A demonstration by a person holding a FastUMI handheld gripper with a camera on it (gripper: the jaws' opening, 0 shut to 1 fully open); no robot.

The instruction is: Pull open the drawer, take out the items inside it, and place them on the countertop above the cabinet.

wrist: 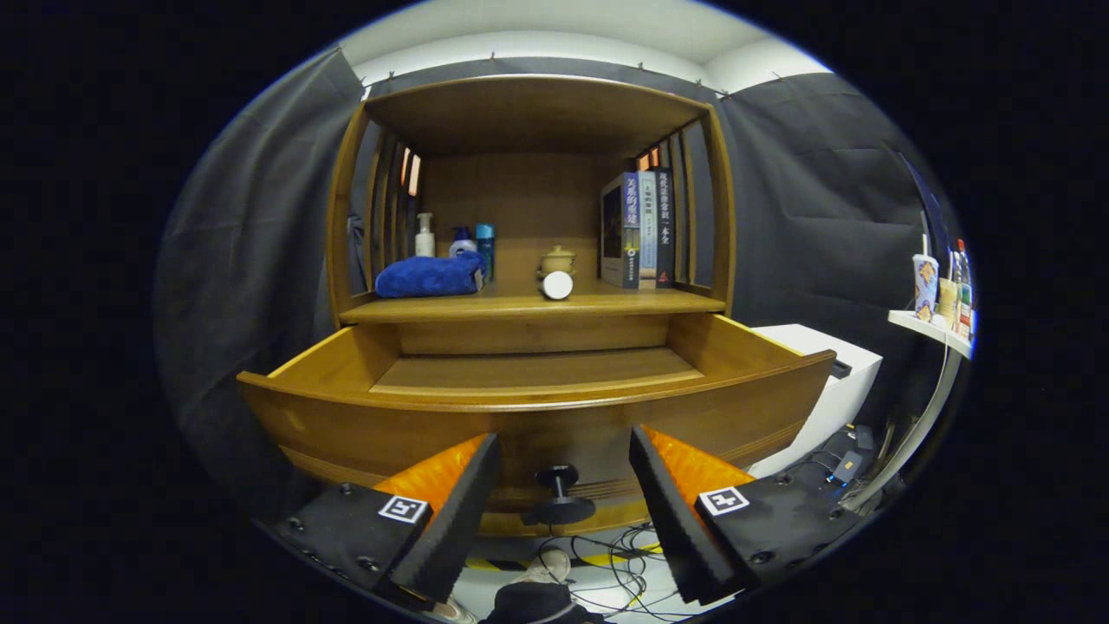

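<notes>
Gripper view looked straight at a wooden cabinet (528, 217) whose drawer (537, 407) stood pulled well out in the middle of the frame. At the left of the countertop (606, 303) above the drawer lay a folded blue towel (429, 276), with a white pump bottle (424, 236) and two smaller bottles (475, 243) behind it. Near the centre sat a small lidded pot (557, 258) with a white round object (557, 285) just in front of it, and to the right stood a row of books (641, 227). Beyond the cabinet at the far right of the frame were a white box (832, 381) and a wall shelf (931, 329) carrying cups and bottles.

Inside the drawer, only the bare wooden floor could be seen; its front strip was hidden behind the drawer's front panel, so whether anything remained there could not be told. The items named in the task may well have been the towel and the round object already on the bench, but that was a judgement only.

The gripper (563, 485) hung low in the frame with its fingers spread wide and nothing between them but air; the dark knob (559, 494) of the drawer sat in the gap, touching neither finger.

To do this step well, the gripper would need to rise above the front panel and tilt down to check the hidden front strip before reaching in, keeping the fingers wide and clear of the drawer walls.
</notes>
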